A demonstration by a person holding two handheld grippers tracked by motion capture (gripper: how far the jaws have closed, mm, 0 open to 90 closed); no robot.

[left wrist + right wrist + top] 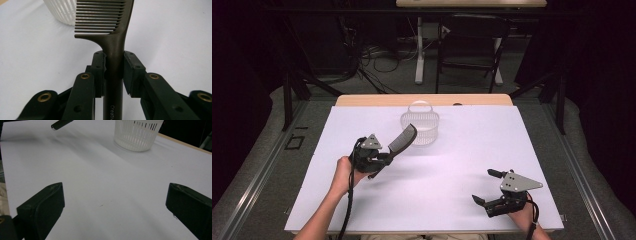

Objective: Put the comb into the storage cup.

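jaws of the left gripper (113,65) clamp the comb (110,37) by its handle, teeth aimed toward the white basket (420,128), likely for dropping in. right gripper (490,187) rests idle, jaws apart, above the surface (452,170).

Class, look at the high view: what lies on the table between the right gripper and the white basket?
Nothing: in the high view, bare white table runs from the right gripper to the white basket.
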